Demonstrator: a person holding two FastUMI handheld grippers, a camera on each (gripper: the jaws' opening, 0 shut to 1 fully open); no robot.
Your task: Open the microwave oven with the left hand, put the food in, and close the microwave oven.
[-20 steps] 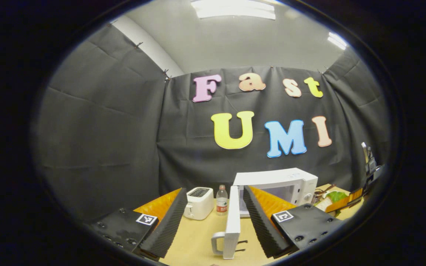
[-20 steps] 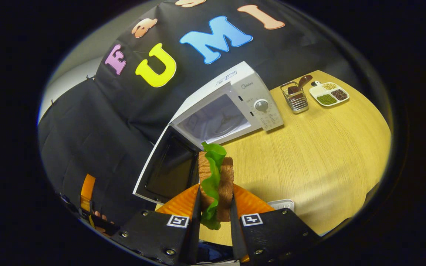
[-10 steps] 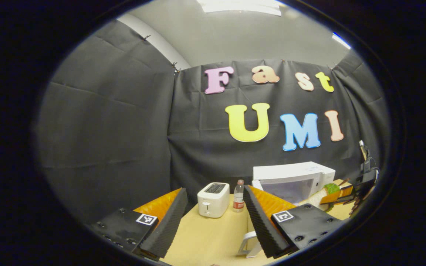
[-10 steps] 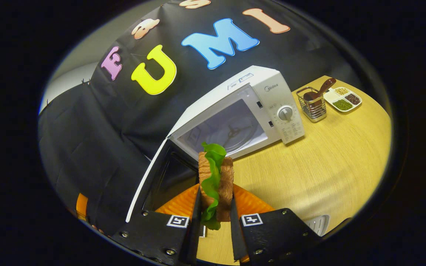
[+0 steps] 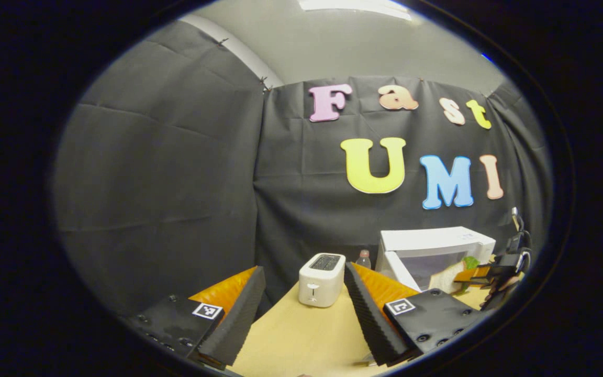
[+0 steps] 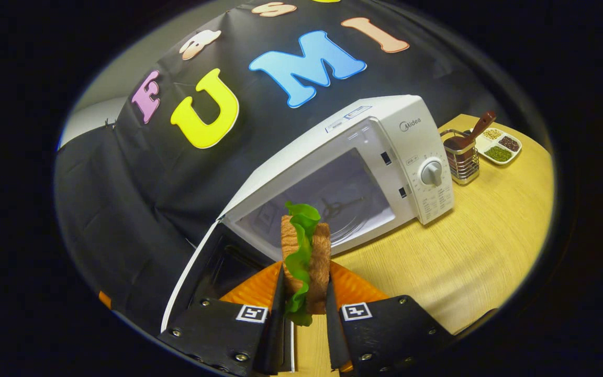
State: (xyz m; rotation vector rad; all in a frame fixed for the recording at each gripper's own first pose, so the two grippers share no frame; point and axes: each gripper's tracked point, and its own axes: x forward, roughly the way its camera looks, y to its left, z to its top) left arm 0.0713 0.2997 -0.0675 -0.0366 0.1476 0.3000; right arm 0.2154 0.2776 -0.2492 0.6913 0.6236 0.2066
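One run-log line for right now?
white microwave: door open | right gripper: shut on lettuce sandwich, outside cavity | left gripper: open

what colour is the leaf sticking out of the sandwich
Bright green, between two brown bread slices of the sandwich; clearest in the right gripper view.

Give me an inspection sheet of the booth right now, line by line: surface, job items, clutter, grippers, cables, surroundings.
Surface: wooden table, bare near the microwave.
Job's things: microwave with door swung open; sandwich with lettuce, just outside the cavity.
Clutter: toaster, bottle, wire basket, divided dish.
Grippers: right gripper shut on the sandwich; left gripper open, holding nothing.
Cables: nothing seen.
Surroundings: black cloth wall.
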